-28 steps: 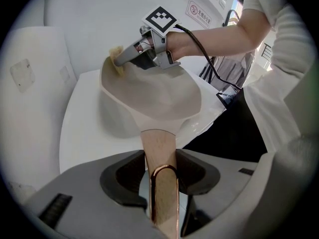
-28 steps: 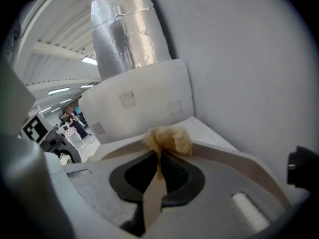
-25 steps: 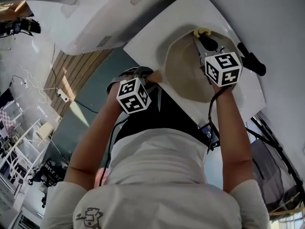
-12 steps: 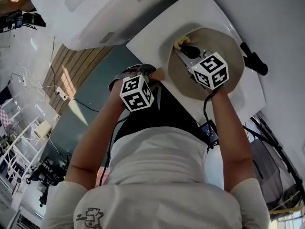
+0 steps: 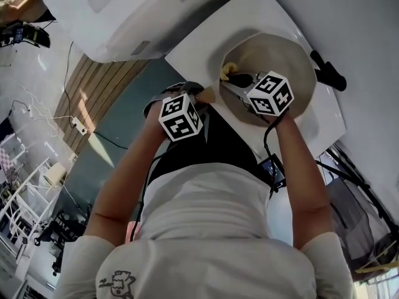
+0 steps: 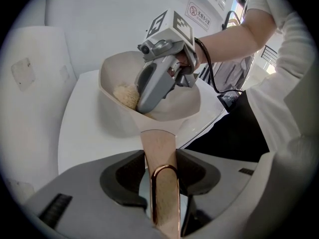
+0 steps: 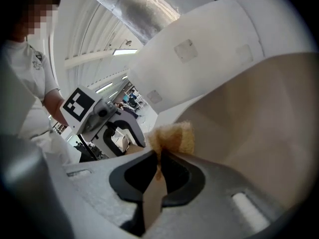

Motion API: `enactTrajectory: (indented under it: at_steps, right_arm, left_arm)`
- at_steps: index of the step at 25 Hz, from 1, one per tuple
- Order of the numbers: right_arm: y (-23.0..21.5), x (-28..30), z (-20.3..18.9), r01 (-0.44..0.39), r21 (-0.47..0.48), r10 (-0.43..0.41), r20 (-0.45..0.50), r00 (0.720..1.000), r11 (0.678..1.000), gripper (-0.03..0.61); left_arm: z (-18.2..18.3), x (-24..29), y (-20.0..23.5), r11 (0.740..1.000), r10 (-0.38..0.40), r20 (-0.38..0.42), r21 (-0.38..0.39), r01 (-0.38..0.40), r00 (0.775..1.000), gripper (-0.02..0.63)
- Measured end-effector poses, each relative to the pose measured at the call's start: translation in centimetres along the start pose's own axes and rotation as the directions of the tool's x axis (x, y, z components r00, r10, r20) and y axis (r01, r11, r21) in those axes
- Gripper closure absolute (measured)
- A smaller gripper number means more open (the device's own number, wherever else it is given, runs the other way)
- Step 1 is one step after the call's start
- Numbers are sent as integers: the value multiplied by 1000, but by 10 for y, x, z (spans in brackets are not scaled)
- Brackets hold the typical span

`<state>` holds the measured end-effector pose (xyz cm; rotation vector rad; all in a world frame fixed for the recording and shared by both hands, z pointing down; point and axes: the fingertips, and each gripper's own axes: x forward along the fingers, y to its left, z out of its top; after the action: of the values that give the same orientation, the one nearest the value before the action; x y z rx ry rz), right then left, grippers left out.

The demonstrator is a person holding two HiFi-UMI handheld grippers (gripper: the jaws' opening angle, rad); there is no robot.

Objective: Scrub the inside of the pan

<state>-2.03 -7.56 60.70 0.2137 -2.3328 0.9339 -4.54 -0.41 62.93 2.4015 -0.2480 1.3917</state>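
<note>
A beige pan rests tilted on the white table. My left gripper is shut on its tan handle, which runs between the jaws in the left gripper view. The pan's bowl opens ahead of it. My right gripper reaches into the pan, shut on a yellow scrubbing sponge. The sponge presses against the pan's inner wall on its left side. In the right gripper view the sponge sticks out past the jaws, against the beige inside.
A black object lies on the table just right of the pan. A large white unit stands beyond the table's far left. The table's near edge runs close under the pan, with my body right behind it.
The right gripper has dragged the sponge from the pan's far rim across the inside to its left side. The left gripper has kept its hold on the handle.
</note>
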Motion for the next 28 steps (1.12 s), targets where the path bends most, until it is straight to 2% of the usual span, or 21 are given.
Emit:
enactTrajectory:
  at_steps: [8,15,22,28]
  right_arm:
    - [27,1,-32,-93,50,98,-115,988,994,551]
    - [40,-8,-58,-114,119,137,-214,967,986,551]
    - [47,-24,-95,-69,236,151,-348,925,969,551]
    - [41,-40,-124,37,346,137,-466,874,938,551]
  left_arm:
    - [0,1,-2,1000,-7,2,-5,7,1000,426]
    - [-1,1,-5,1000,-1,-8,-15,0,1000,426]
    - [-1,-1,-6,1000,2,-17,-12,-2,1000,426]
    - [0,0,-6,1000,-2,-15,-15,2,1000,426]
